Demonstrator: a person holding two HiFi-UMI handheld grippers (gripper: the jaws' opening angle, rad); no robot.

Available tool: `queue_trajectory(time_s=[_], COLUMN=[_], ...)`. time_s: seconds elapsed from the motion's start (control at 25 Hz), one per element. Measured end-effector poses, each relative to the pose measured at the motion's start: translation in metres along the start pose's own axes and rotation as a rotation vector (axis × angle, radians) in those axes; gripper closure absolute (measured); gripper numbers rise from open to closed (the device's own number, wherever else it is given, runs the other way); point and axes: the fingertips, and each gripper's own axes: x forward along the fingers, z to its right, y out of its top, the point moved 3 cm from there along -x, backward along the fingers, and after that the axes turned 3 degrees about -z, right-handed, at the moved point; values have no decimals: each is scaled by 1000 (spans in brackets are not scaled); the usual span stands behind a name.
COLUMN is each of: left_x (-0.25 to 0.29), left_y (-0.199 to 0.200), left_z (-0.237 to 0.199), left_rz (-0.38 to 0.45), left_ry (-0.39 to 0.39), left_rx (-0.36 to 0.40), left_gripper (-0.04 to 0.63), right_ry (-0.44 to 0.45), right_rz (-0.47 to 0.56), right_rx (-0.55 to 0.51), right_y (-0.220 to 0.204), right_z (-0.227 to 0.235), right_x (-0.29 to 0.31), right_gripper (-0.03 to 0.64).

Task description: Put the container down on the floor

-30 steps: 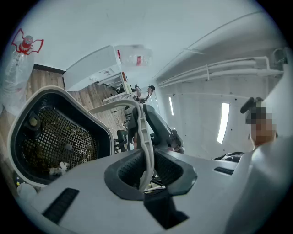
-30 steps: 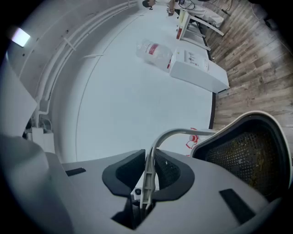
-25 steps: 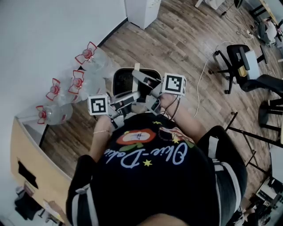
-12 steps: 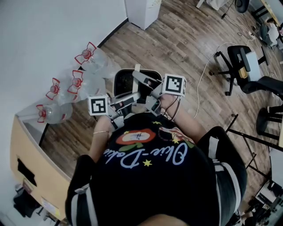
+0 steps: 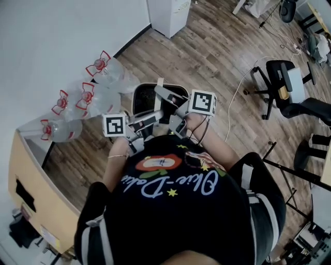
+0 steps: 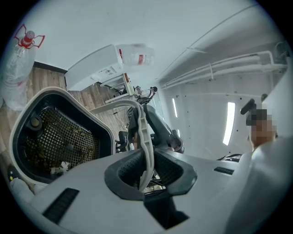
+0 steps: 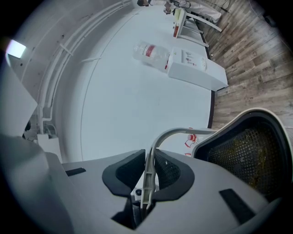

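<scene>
The container (image 5: 146,97) is a black mesh basket with a white rim and a thin white handle (image 5: 160,82). It hangs in front of the person's chest over the wooden floor. My left gripper (image 5: 154,117) and right gripper (image 5: 166,95) meet at the handle. In the left gripper view the handle (image 6: 145,137) runs between my left gripper's (image 6: 147,171) pads, which are shut on it, and the basket (image 6: 59,137) tips its opening toward the camera with bits of debris inside. In the right gripper view my right gripper (image 7: 147,180) is shut on the handle (image 7: 151,164), with the basket (image 7: 249,146) at right.
Several large clear water bottles (image 5: 95,93) with red handles lie by the wall at left. A white cabinet (image 5: 168,13) stands at the back. A black office chair (image 5: 282,83) and a cable are to the right, and a wooden desk (image 5: 31,191) to the lower left.
</scene>
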Motion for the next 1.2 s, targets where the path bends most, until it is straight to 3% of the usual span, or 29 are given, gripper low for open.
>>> queue_trajectory(time_s=[0.64, 1.04, 1.2], left_x=[41, 55, 62], left_y=[0, 29, 72], left_z=[-5, -19, -30], left_rz=[-19, -69, -93], left_ry=[-19, -48, -55], left_rx=[-3, -2, 4], left_gripper=[535, 535, 537], right_ry=[-24, -48, -67], right_rz=[51, 107, 125], right_rx=[8, 9, 5], right_y=[25, 55, 92], right_z=[17, 27, 29], right_x=[-31, -23, 0], right_gripper=[561, 561, 561])
